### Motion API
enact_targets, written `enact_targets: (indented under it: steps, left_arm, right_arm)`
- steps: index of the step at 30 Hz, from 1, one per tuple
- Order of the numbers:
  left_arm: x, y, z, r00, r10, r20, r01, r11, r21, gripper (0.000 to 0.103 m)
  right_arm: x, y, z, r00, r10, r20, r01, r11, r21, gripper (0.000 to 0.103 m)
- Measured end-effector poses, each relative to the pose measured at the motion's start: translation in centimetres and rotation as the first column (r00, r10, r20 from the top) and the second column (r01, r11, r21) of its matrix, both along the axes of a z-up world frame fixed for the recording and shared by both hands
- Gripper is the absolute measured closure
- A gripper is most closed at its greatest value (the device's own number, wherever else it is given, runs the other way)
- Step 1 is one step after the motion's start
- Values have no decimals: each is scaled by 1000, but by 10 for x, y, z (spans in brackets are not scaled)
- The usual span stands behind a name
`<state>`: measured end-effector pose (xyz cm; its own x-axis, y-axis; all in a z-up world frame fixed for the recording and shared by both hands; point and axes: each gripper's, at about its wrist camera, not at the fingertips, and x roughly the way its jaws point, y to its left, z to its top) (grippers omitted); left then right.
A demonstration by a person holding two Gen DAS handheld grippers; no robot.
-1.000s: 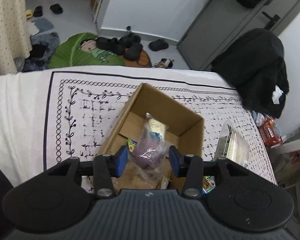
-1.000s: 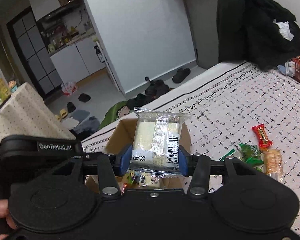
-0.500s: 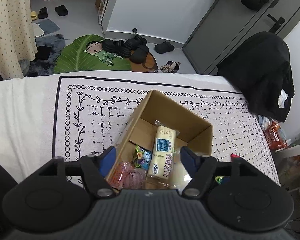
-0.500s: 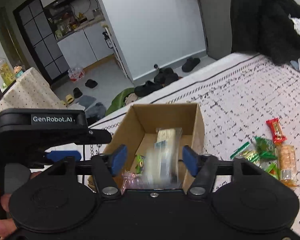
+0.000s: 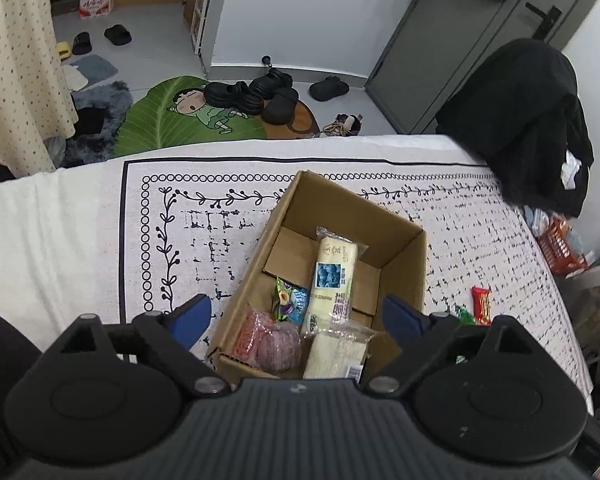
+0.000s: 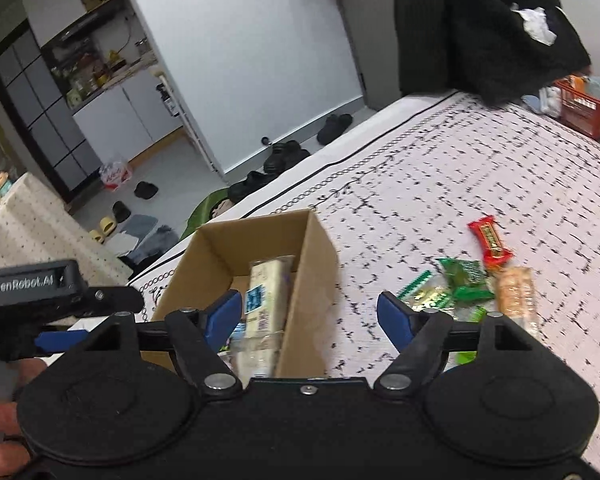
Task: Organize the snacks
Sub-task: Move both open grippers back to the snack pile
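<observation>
risk item: both left gripper [image 5: 296, 316] and right gripper [image 6: 308, 312] spread wide and empty above cardboard box [image 5: 404, 256] holding several snacks, loose packets [image 6: 472, 280] on cloth beside it; crinkly wrappers likely to slip from pinch.

Snack packets [image 5: 332, 276] inside cardboard box [image 5: 404, 264]

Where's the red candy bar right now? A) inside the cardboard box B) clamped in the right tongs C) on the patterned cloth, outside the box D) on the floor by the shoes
C: the red candy bar lies on the patterned cloth to the right of the cardboard box, next to green wrappers; the right tongs are open and hold nothing.
</observation>
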<state>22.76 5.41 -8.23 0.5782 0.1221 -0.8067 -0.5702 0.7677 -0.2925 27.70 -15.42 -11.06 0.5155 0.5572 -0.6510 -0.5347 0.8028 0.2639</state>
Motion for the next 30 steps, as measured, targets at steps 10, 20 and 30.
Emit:
enact_targets:
  steps: [10,20,30]
  left_arm:
    - [6,-35,5,997,-71,37,70,997,37,0]
    - [20,-70,-2,988,-131,78,126,990,64,0]
    - [37,-109,-8,977,-206,61,203,977,60,0]
  right_arm:
    - [17,-37,-2,996,-86,-18,86,996,7,17]
    - [41,-88,-10,970,-239,-43,240,971,17,10]
    - [58,-130,-21,932,-331,-145,346,934,92,11]
